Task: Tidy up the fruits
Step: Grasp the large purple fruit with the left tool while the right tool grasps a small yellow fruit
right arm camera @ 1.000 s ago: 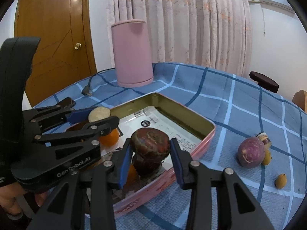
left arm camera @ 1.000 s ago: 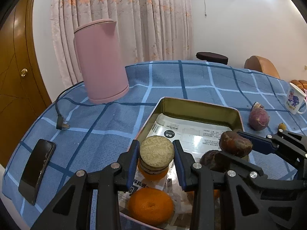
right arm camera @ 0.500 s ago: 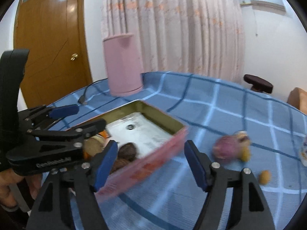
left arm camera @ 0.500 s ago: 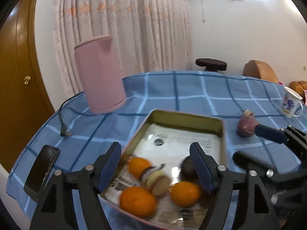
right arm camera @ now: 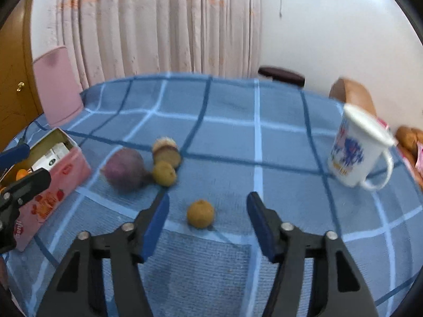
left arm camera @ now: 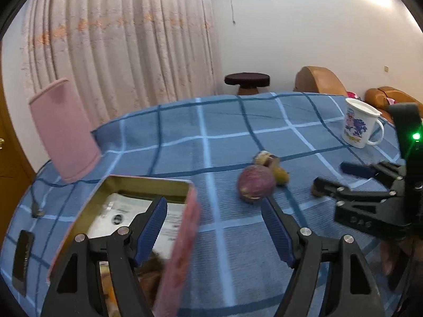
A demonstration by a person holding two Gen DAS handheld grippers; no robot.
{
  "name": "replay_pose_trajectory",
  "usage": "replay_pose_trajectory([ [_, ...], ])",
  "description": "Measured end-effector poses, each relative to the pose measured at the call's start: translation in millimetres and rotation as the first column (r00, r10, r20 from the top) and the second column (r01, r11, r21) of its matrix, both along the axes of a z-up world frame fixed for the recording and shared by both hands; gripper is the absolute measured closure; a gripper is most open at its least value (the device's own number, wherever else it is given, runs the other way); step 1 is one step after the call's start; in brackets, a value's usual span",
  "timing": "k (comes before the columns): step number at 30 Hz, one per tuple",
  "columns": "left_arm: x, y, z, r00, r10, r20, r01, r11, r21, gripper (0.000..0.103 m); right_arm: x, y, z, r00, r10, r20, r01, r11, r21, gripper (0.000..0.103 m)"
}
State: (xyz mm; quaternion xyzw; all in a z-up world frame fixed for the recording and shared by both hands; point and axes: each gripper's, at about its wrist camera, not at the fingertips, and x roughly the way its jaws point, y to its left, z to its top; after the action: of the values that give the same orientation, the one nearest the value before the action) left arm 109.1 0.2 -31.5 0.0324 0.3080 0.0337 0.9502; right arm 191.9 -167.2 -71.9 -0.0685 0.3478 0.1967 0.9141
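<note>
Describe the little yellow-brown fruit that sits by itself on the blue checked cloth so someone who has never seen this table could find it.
Start at the white mug on the blue checked tablecloth, then look toward the pink tin. Between them lies a cluster around a purple fruit. The small round yellow-brown fruit lies alone, nearer than that cluster, touching nothing.

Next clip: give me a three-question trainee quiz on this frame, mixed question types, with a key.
1. True or false: the white mug lies on its side.
2. Which fruit lies nearest ahead of the right hand-held gripper? A) purple fruit B) small yellow-brown fruit C) orange
3. Fill in: the left hand-held gripper holds ____.

Key: 1 false, it stands upright; 2 B; 3 nothing, it is open over the tin edge and blue checked cloth.
</note>
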Motion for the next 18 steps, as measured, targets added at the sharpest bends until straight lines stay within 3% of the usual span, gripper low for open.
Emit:
replay_pose_trajectory([
  [3, 10, -10, -3, 1.0, -0.022, -0.01, 0.022, 1.0, 0.0, 0.028, 1, 1, -3, 1.0, 0.007, -0.016, -0.007, 1.0, -0.009, 0.047],
  [5, 20, -16, -5, 0.999, -0.04, -0.022, 0.04, 0.999, -0.006, 0.028, 8, 3, -8, 0.998, 0.017, -0.057, -0.018, 1.0, -0.022, 0.057],
  [10, 41, -16, -13, 0.997, -0.057, -0.054, 0.056, 0.998, -0.022, 0.028, 18, 0, -17, 0.991, 0.022, -0.136, -0.022, 1.0, 0.002, 0.067],
  [18, 70, -24, -25, 0.989, -0.105, -0.107, 0.099, 0.993, -0.057, 0.028, 20, 4, -19, 0.989, 0.042, -0.14, -0.041, 0.999, 0.011, 0.074],
])
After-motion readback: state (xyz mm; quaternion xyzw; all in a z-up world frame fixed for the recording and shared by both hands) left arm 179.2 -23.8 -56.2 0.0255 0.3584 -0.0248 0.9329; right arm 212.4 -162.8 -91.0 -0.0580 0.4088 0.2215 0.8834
